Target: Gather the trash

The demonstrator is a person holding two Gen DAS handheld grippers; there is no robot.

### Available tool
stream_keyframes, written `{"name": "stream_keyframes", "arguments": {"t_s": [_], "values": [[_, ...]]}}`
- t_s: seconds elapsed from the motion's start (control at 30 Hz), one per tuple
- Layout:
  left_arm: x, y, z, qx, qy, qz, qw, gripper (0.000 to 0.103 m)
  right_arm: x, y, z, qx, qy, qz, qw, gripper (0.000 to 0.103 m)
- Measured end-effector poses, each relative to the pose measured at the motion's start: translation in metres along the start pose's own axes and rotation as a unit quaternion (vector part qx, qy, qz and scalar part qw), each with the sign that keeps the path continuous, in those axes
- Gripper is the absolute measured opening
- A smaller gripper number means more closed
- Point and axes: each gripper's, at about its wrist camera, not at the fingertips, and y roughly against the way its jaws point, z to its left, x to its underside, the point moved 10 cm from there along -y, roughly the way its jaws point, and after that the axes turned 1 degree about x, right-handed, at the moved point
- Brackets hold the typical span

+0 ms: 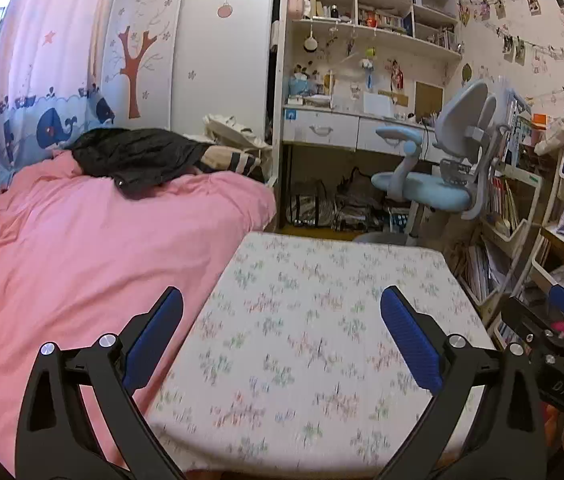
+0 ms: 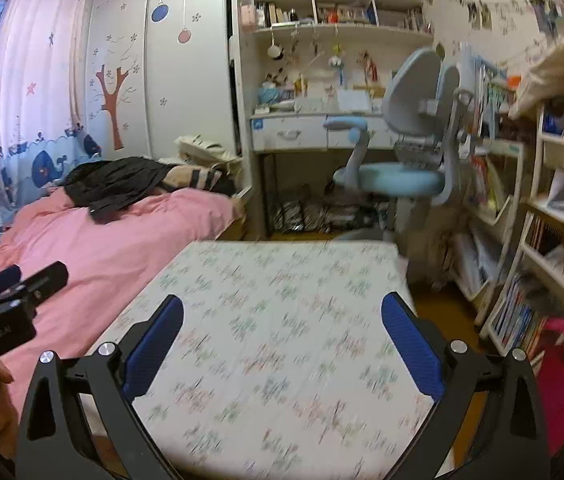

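My left gripper (image 1: 282,308) is open and empty above a table with a floral cloth (image 1: 306,320). My right gripper (image 2: 282,312) is open and empty above the same table (image 2: 282,320). The right gripper shows at the right edge of the left wrist view (image 1: 562,320); the left gripper shows at the left edge of the right wrist view (image 2: 10,292). I see no trash on the cloth. The cloth is motion-blurred in both views.
A bed with a pink duvet (image 1: 62,248) and a black garment (image 1: 134,156) lies to the left. A blue desk chair (image 1: 442,160) stands before a desk (image 1: 342,128) behind the table. Cluttered bookshelves (image 2: 522,220) stand on the right.
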Motion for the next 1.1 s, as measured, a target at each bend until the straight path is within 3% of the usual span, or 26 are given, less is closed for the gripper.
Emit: {"name": "stream_keyframes", "arguments": {"t_s": [0.23, 0.7, 1.1], "values": [[-0.026, -0.028, -0.01, -0.014, -0.035, -0.032, 0.9988, 0.096, -0.007, -0.021, -0.023, 0.021, -0.038, 0.0, 0.999, 0.095], [-0.01, -0.039, -0.013, 0.002, -0.024, 0.013, 0.9996, 0.096, -0.009, -0.022, -0.021, 0.029, -0.026, 0.008, 0.999, 0.095], [-0.011, -0.036, -0.004, -0.006, -0.023, 0.011, 0.9996, 0.096, -0.006, -0.029, -0.019, 0.028, -0.027, 0.018, 0.999, 0.095]]}}
